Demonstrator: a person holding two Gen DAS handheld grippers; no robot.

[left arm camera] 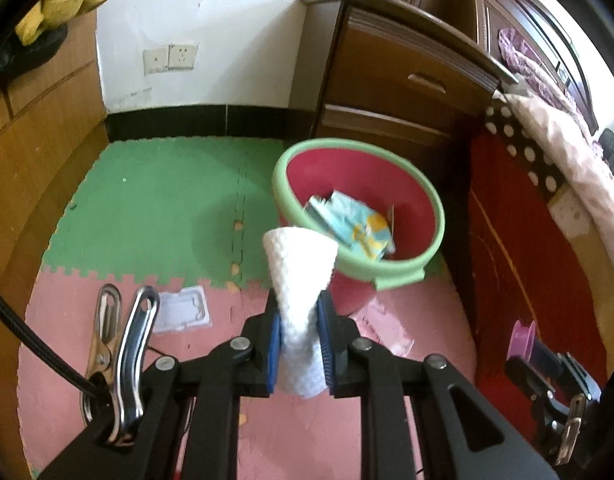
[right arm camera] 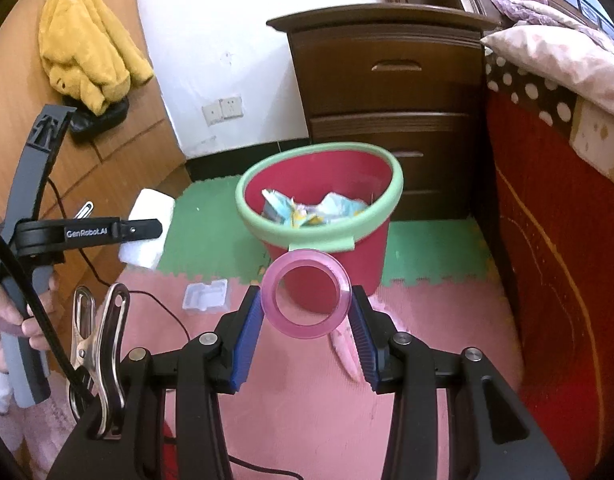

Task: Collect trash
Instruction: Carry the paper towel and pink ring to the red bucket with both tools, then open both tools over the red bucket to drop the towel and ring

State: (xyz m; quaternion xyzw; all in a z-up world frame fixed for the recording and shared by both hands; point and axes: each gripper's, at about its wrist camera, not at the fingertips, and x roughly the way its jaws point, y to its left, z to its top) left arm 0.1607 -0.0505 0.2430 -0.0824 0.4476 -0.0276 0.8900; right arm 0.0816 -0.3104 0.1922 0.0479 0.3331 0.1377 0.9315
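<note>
My left gripper [left arm camera: 298, 330] is shut on a white crumpled paper towel [left arm camera: 301, 280], held up over the pink mat just short of the bin. The red bin with a green rim [left arm camera: 423, 272] holds blue and yellow wrappers [left arm camera: 355, 224]. My right gripper [right arm camera: 306, 320] is shut on a pink plastic tape ring [right arm camera: 335, 280], lifted in front of the same red bin [right arm camera: 381, 216]. The left gripper [right arm camera: 143, 229] with its paper towel [right arm camera: 149, 216] shows at the left of the right wrist view. The right gripper with the pink ring [left arm camera: 521, 338] shows at the lower right of the left wrist view.
A clear plastic blister tray [left arm camera: 179, 310] and a pink wrapper [left arm camera: 381, 326] lie on the pink and green foam mat [left arm camera: 167, 208]. A dark wooden nightstand [right arm camera: 391, 92] stands behind the bin, a bed with red side [right arm camera: 559, 260] to the right. A person's hand [right arm camera: 11, 320] holds the left gripper's handle.
</note>
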